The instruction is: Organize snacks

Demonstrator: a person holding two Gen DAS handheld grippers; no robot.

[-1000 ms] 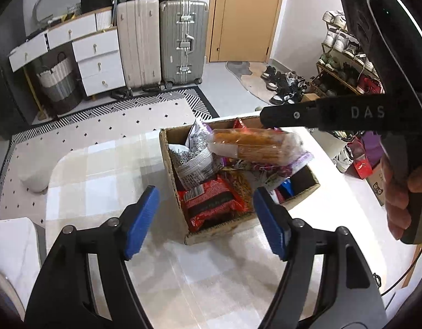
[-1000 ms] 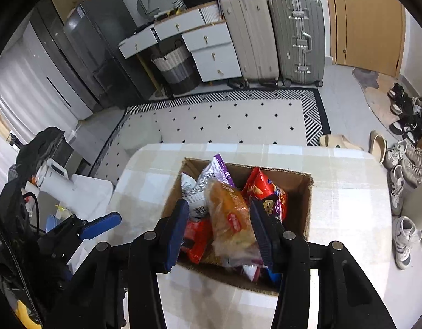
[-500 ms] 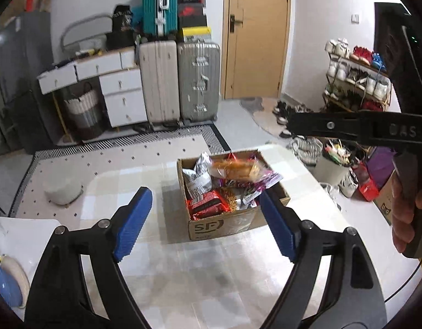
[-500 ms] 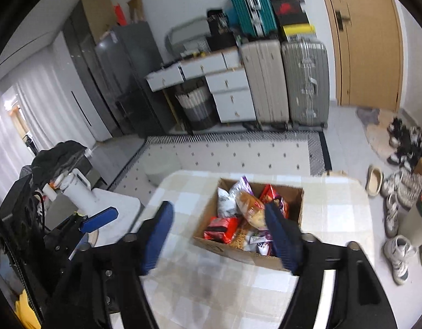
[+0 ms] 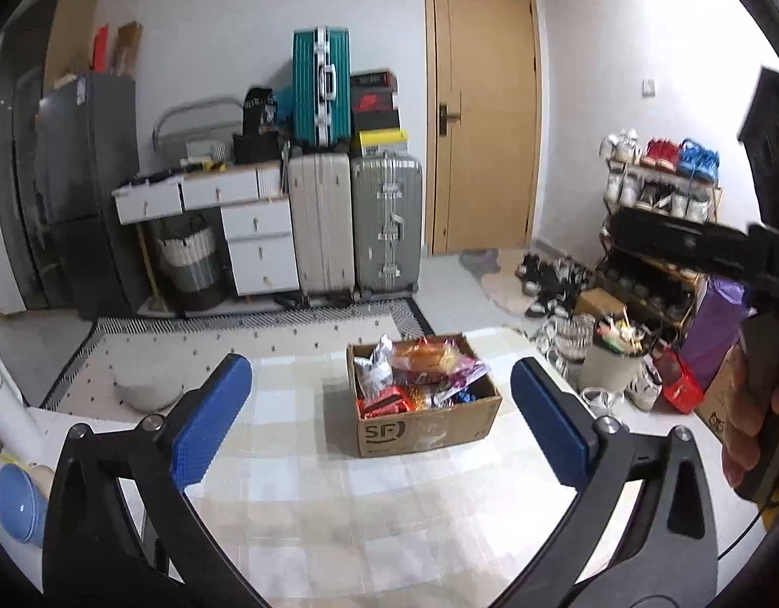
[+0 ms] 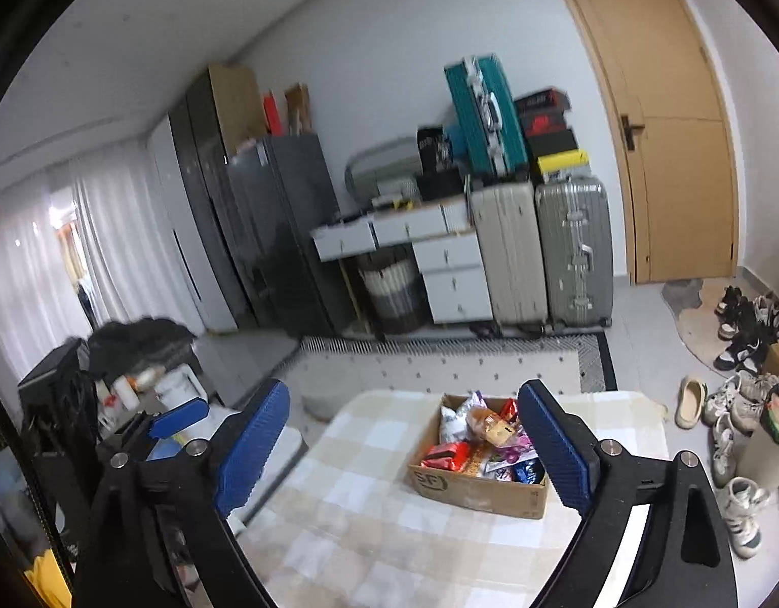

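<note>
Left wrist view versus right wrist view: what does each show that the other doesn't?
Only the left wrist view shows the shoe rack and the person's hand holding the right tool. Only the right wrist view shows the white curtains. Both show the snack-filled cardboard box on the checked tablecloth, the suitcases and the wooden door.
</note>
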